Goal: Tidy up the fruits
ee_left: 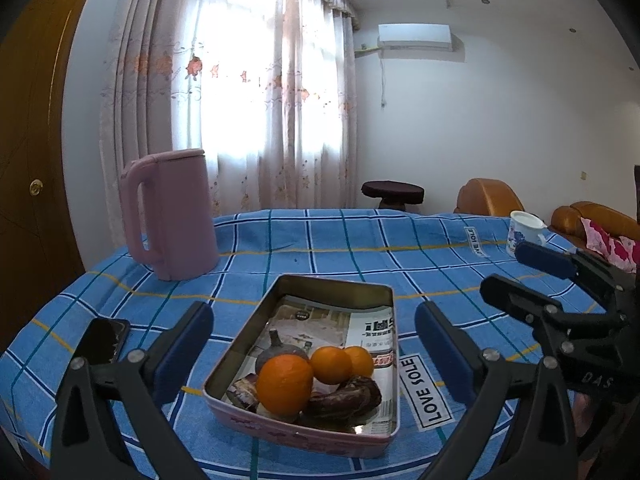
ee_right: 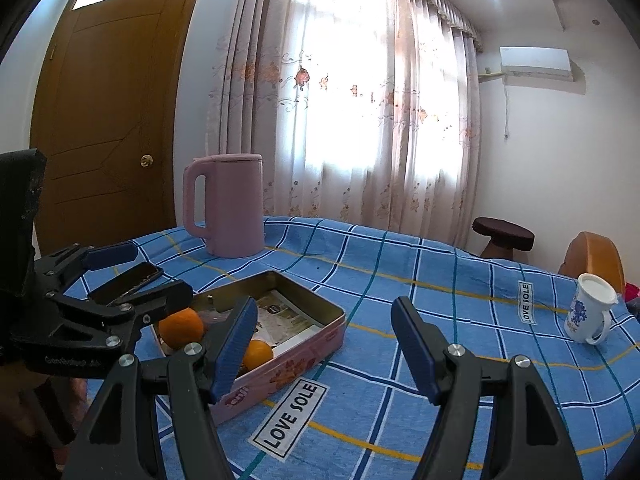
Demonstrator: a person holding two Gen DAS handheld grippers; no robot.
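Note:
A pink metal tin (ee_left: 332, 281) lined with printed paper sits on the blue checked cloth. In it lie three oranges (ee_left: 285, 384), a dark round fruit (ee_left: 276, 351) and a brown, overripe banana (ee_left: 346, 398). My left gripper (ee_left: 312, 314) is open just short of the tin, its fingers either side of it, nothing between the pads. My right gripper (ee_right: 325, 308) is open too and empty, over the cloth right of the tin (ee_right: 304, 356); it shows at the right of the left wrist view (ee_left: 518, 274). Two oranges (ee_right: 181, 326) show past the left gripper (ee_right: 160, 270).
A pink kettle (ee_left: 172, 216) stands at the back left of the table, and a black phone (ee_left: 106, 340) lies left of the tin. A white mug with blue flowers (ee_right: 590, 312) stands far right. Brown chairs and a stool sit beyond the table.

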